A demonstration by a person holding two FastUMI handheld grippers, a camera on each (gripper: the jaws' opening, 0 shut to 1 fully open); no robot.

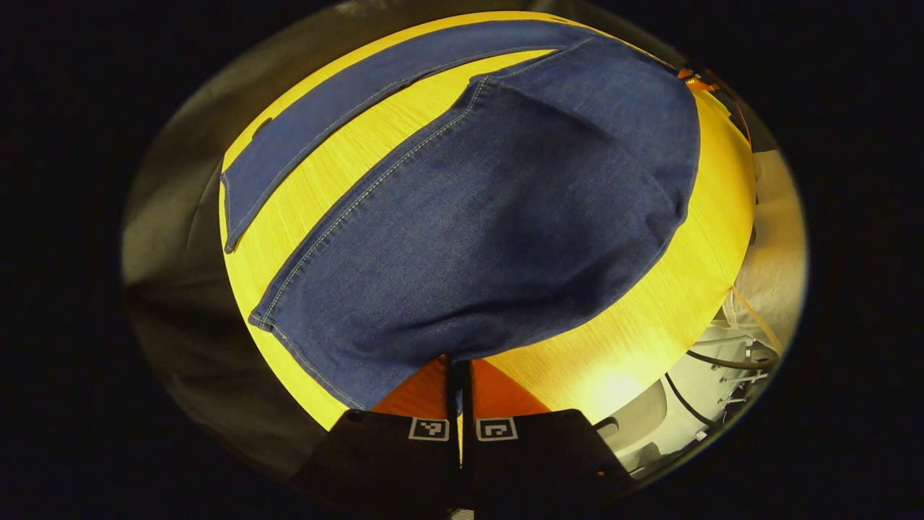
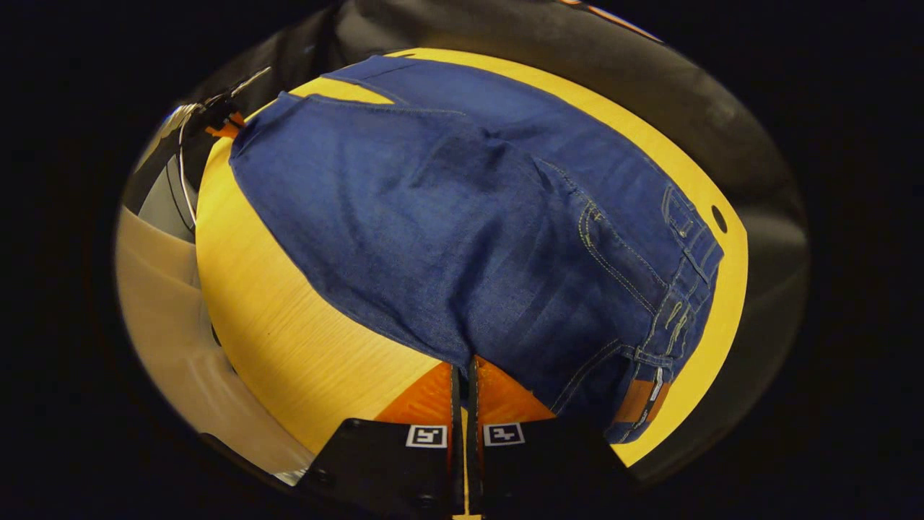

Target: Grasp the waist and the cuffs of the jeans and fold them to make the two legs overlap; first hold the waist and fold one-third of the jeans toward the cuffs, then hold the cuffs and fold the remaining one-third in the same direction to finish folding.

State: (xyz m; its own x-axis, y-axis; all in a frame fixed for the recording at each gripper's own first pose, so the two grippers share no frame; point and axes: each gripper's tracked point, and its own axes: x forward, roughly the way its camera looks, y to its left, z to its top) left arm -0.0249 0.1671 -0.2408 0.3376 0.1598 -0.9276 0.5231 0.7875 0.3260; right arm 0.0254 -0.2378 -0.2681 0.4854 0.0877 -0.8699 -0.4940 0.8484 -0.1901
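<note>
Blue jeans [image 1: 505, 217] lie on a yellow wooden table [image 1: 650, 318]. In the left gripper view the near leg bulges up towards me, and my left gripper [image 1: 458, 365] is shut on its edge close to the cuff. The other leg [image 1: 346, 108] lies flat, angled away at the upper left. In the right gripper view the jeans [image 2: 447, 231] show their waistband [image 2: 686, 289] with belt loops and a brown patch [image 2: 635, 401] at the right. My right gripper [image 2: 463, 368] is shut on the side edge of the denim near the waist.
The table edge [image 2: 289, 339] runs close on the left of my right gripper. White equipment with cables [image 1: 729, 361] stands past the table at the lower right of the left gripper view. Cables [image 2: 184, 144] hang by the far corner. A small dark hole [image 2: 719, 218] sits in the tabletop beside the waistband.
</note>
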